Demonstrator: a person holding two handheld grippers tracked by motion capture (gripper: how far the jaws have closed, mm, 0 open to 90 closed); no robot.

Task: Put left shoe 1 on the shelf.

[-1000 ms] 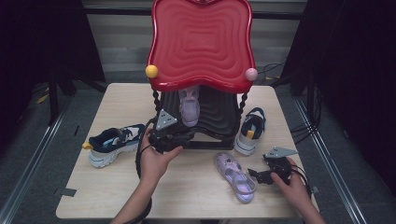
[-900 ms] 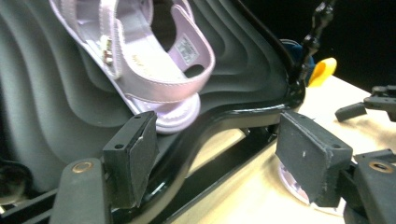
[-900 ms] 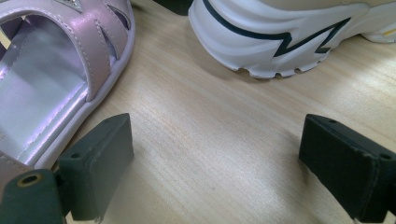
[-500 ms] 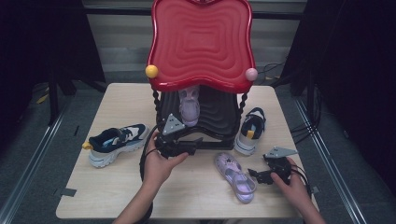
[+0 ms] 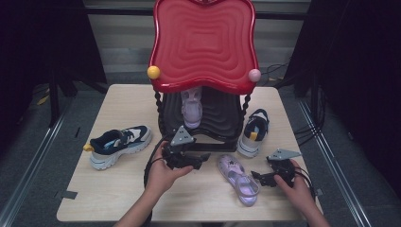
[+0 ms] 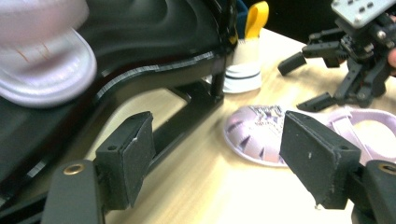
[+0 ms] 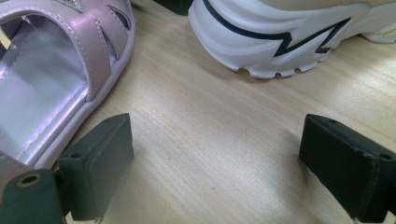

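A lilac sandal (image 5: 191, 106) rests on the shelf of a black shoe rack (image 5: 215, 125) with a red wavy top (image 5: 203, 42). Its mate (image 5: 239, 177) lies flat on the table in front of the rack. My left gripper (image 5: 201, 160) hovers low at the rack's front edge, open, with nothing between its pads; the left gripper view (image 6: 219, 154) shows it aimed toward the table sandal (image 6: 261, 135). My right gripper (image 5: 259, 178) stands open just right of that sandal (image 7: 51, 93), its jaws (image 7: 217, 154) over bare wood.
A navy and white sneaker (image 5: 120, 144) sits on the table's left. Its mate (image 5: 253, 132) stands right of the rack, close ahead of my right gripper (image 7: 289, 32). Yellow (image 5: 153, 72) and pink (image 5: 254, 74) balls cap the rack's posts. Cables trail off both grippers.
My left gripper has drawn back from the rack's shelf, coming down toward the table and a little to the right. The right gripper and the shoes have not moved.
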